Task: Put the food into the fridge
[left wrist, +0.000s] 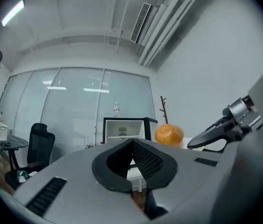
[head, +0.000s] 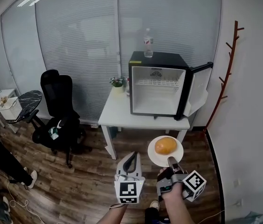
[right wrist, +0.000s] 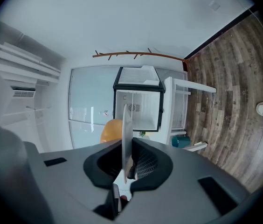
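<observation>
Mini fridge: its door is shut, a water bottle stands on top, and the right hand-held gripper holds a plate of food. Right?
No: the door of the mini fridge stands open, as the head view shows. The water bottle on top and the plate in the right hand-held gripper are as stated.

Left gripper (head: 132, 157) jaws seemingly together, right gripper (head: 171, 162) clamped.
</observation>
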Demonstrator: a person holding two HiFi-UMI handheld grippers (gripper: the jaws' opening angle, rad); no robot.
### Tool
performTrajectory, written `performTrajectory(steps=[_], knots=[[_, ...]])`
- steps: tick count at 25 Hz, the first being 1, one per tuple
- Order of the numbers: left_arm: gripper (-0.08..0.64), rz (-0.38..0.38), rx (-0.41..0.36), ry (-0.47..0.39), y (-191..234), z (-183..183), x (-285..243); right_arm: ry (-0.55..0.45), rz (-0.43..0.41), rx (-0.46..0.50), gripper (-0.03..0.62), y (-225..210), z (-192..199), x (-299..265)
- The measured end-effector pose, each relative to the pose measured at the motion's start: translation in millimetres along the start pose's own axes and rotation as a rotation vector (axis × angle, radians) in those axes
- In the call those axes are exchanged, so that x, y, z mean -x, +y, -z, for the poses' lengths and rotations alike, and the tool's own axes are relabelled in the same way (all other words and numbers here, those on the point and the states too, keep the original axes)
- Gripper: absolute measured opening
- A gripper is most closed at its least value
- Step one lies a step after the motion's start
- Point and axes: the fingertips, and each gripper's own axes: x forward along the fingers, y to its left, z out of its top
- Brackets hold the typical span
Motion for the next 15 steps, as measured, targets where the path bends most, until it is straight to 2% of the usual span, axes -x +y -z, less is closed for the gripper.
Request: performTrajectory(steps=[15], knots=[[0.026, -0.024, -0.015, -0.001, -18, -9, -154, 0.031, -0.005, -0.002, 0.046, 14, -96, -123]])
